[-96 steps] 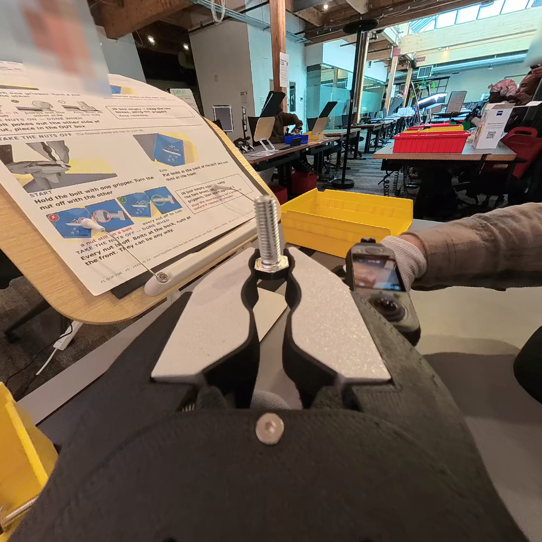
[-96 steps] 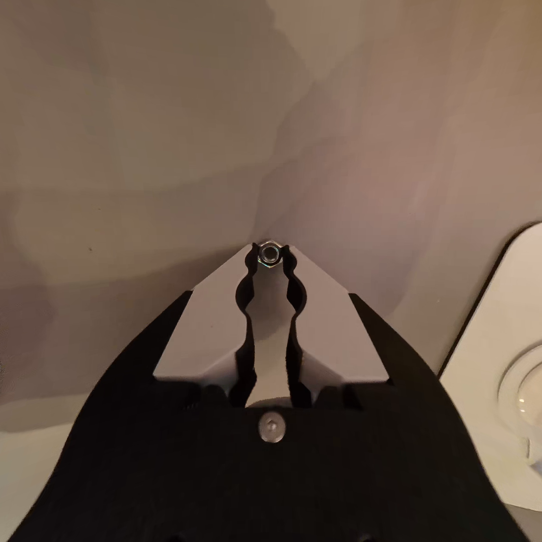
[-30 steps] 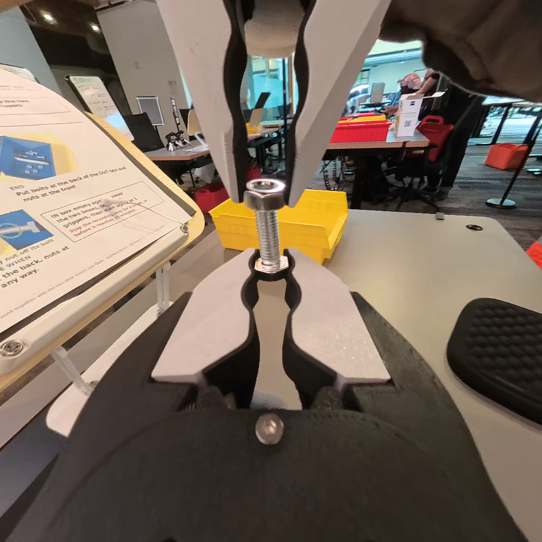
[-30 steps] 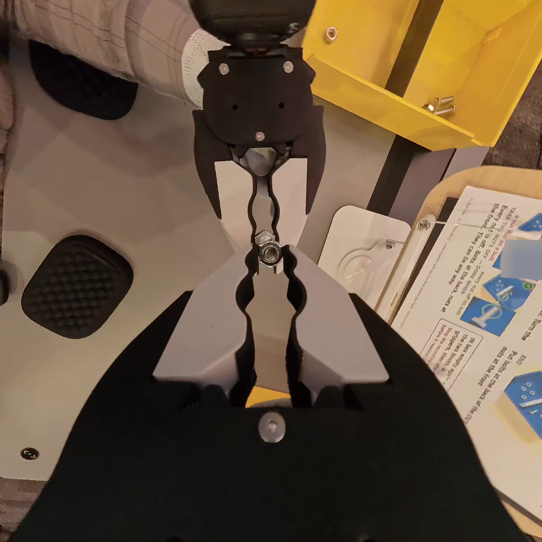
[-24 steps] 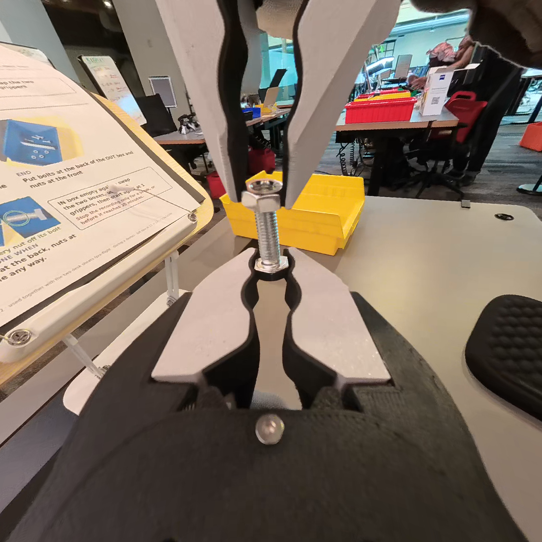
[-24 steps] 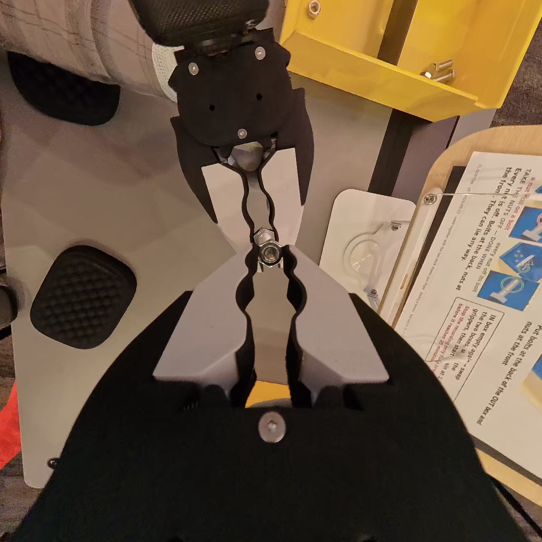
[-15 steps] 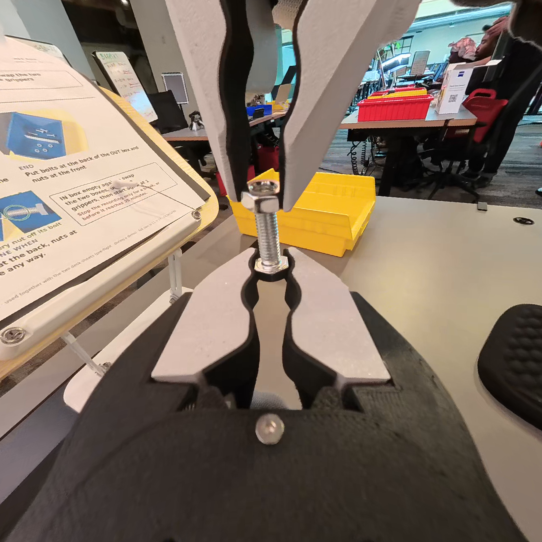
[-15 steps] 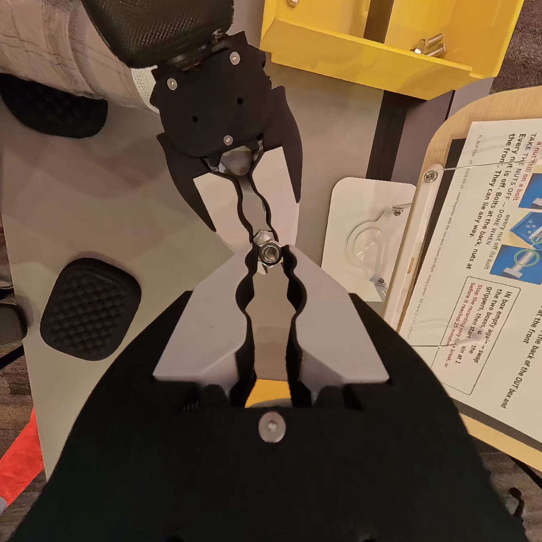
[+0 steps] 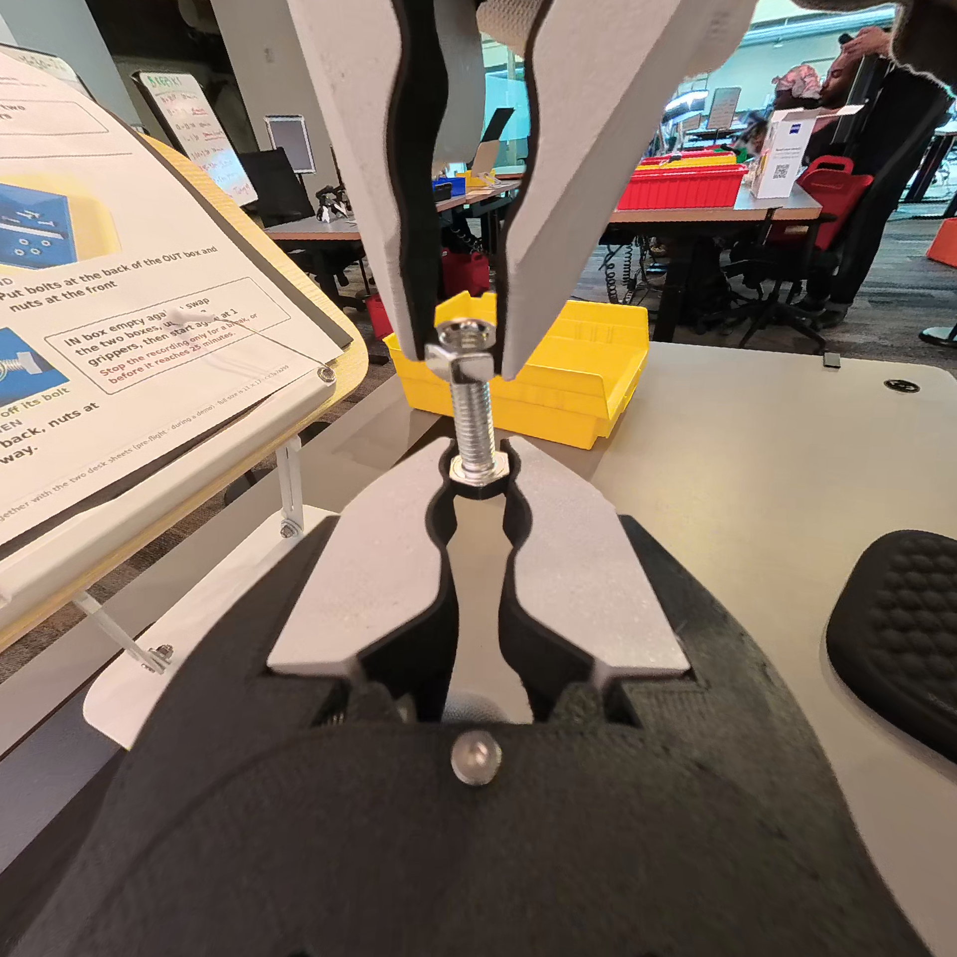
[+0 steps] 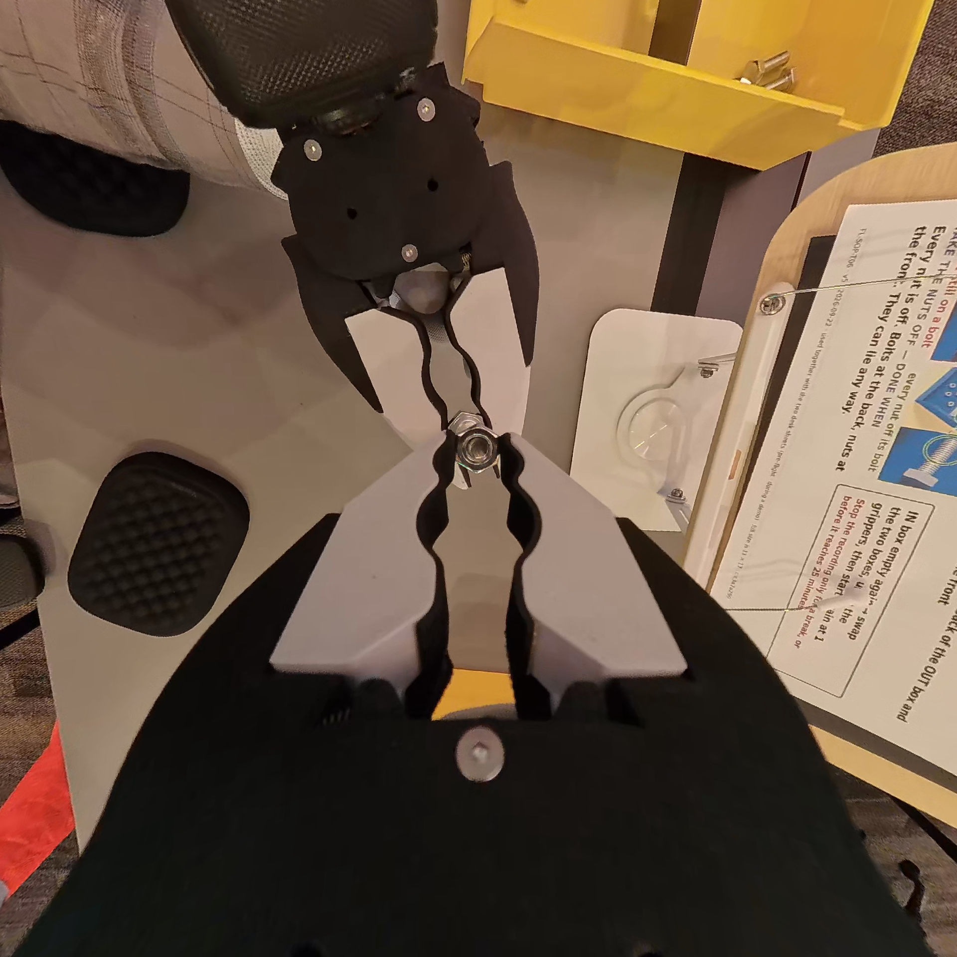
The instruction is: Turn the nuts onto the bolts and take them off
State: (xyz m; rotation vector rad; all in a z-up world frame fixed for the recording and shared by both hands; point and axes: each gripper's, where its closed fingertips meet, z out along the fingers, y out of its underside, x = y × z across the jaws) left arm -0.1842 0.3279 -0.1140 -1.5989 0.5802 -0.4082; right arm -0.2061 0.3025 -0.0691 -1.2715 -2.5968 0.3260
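Observation:
A silver bolt (image 9: 471, 419) stands upright between the two grippers above the grey table (image 9: 751, 466). My left gripper (image 9: 479, 466) is shut on the bolt's hex head at the bottom. My right gripper (image 9: 458, 357) comes down from above and is shut on the hex nut (image 9: 458, 361) at the bolt's top end. In the right wrist view I look straight down the bolt's axis. The nut (image 10: 474, 458) sits between my right gripper's tips (image 10: 474, 455). The left gripper (image 10: 463, 414) reaches in from the top, tilted to the left.
A yellow bin (image 9: 569, 383) stands on the table behind the bolt. The right wrist view shows two yellow bins (image 10: 647, 93), one with loose bolts (image 10: 766, 70). An instruction board (image 9: 129, 336) leans at the left. Black pads (image 9: 901, 621) lie on the table. The left gripper's tips are roughly 5 cm from the right gripper's.
In the right wrist view the left gripper and table have turned about the bolt's axis. In the left wrist view the background has shifted. Both grips stay shut.

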